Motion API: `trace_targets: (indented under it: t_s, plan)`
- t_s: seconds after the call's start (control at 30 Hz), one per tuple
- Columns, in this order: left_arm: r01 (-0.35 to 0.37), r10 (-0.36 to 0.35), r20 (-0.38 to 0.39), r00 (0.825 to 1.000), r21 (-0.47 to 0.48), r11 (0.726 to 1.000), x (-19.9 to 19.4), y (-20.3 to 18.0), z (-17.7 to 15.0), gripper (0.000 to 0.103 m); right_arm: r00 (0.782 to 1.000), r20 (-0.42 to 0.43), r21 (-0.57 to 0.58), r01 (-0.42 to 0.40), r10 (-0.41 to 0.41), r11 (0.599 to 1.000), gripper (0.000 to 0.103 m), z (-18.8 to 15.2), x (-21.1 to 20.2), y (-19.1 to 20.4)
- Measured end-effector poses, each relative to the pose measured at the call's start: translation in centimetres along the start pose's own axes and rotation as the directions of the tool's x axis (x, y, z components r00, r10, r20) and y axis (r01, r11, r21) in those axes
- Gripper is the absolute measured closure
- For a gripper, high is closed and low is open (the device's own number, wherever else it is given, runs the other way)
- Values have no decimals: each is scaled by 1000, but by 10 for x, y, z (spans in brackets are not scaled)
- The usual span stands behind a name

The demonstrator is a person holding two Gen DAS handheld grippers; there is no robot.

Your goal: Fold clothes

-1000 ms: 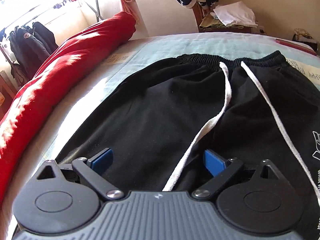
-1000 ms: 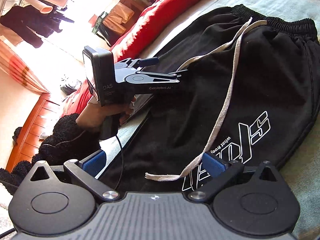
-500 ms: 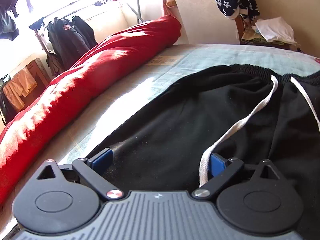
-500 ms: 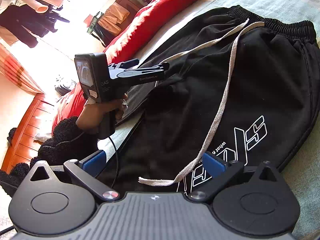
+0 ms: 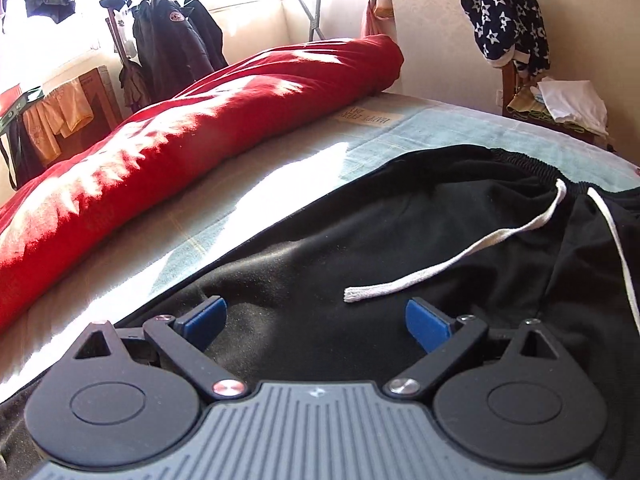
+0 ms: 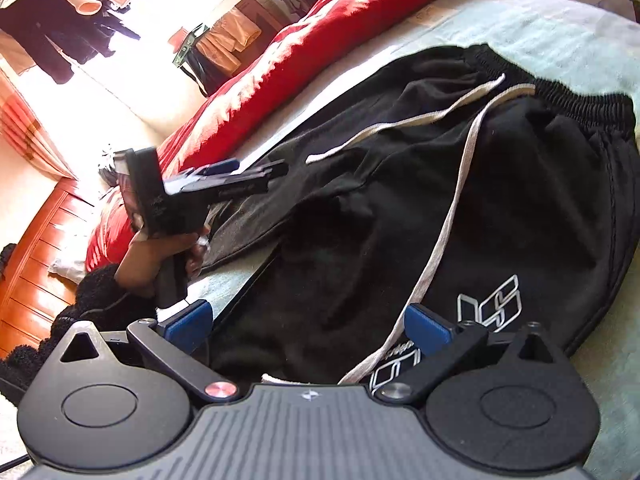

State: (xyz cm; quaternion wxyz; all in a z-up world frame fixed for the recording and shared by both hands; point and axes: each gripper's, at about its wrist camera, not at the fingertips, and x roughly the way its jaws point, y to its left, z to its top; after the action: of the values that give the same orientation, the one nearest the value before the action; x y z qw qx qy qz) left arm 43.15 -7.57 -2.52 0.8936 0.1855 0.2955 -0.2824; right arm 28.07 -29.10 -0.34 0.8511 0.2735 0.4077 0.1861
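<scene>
Now | left tongs [image 5: 316,318] spread, empty | right tongs [image 6: 306,328] spread, empty | over black pants [image 6: 460,208]

The trousers [image 6: 500,208] run out of frame below both grippers, legs unseen. The left gripper [image 6: 244,170] is motion-blurred. The print [image 6: 490,306] is partly hidden, unreadable.

Harsh window sunlight, blown-out glare, fisheye-warped edges.
</scene>
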Motion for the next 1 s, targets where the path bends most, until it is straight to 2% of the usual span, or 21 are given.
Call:
trace_targets:
  t_s: [0.13,0.23,0.33,0.4,0.43,0.5,0.53,0.63,0.7,0.87,1.0]
  plan:
    - [46,-46,-13,999,-22,999,-16,-5,-15,7,990,121,-47,72,-66,996,0,42,-4,-21]
    - [50,-51,-32,998,-54,997,-21,-6,-24,7,984,159,-47,85,-77,995,0,73,9,-45]
    - [46,-51,-50,997,-96,994,-23,-5,-29,7,987,132,47,81,-87,996,0,94,37,-79]
    - [49,-58,-61,996,-134,990,-25,-4,-32,7,986,92,140,129,-143,982,0,99,57,-109]
    - [52,-62,-63,996,-149,987,-26,-3,-33,7,980,88,183,160,-178,970,0,98,61,-123]
    - [59,-71,-71,995,-163,985,-28,-2,-37,7,983,144,236,80,-116,968,1,93,53,-142]
    - [57,-70,-76,995,-162,985,-28,-2,-38,7,979,166,257,76,-122,964,1,92,45,-145]
    - [58,-72,-85,994,-158,986,-30,-2,-40,7,964,192,288,121,-181,950,0,88,24,-137]
    - [82,-95,-73,993,-160,984,-33,-3,-39,7,959,190,263,159,-212,952,0,81,13,-119]
    - [185,-193,-32,981,-169,968,-43,-12,-37,7,980,150,195,98,-128,976,0,52,11,-84]
    - [299,-306,-4,952,-200,933,-55,-20,-42,7,984,57,189,154,-168,970,0,22,26,-79]
